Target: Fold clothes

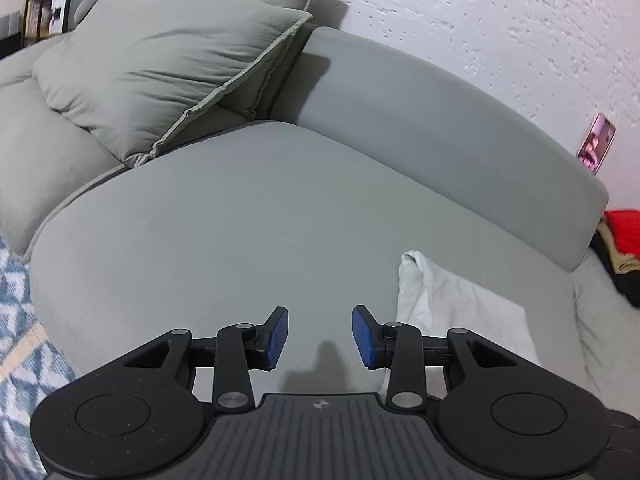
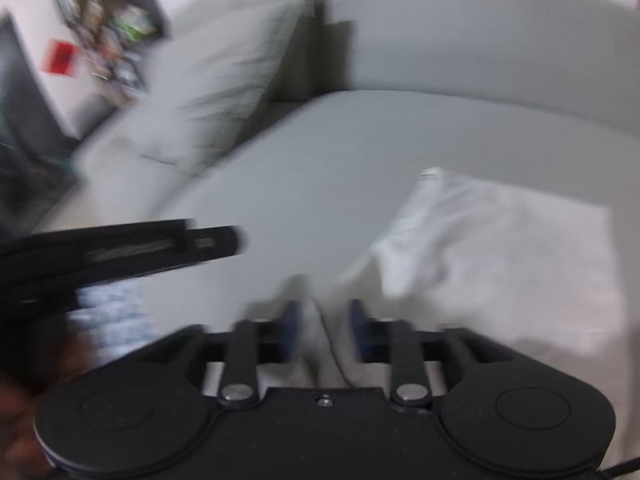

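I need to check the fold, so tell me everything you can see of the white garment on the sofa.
The white garment looks like soft cotton, folded into a rough rectangle with a stitched hem at one edge. It lies flat on the grey sofa seat, near the backrest. A ridge of its cloth rises between the right tool's open blue pads; contact is blurred.

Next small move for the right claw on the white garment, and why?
Probably back the right claw off the white garment. Its jaws stand apart with only a fabric edge between them, unpressed, and the garment lies folded on the sofa seat. The view is blurred.
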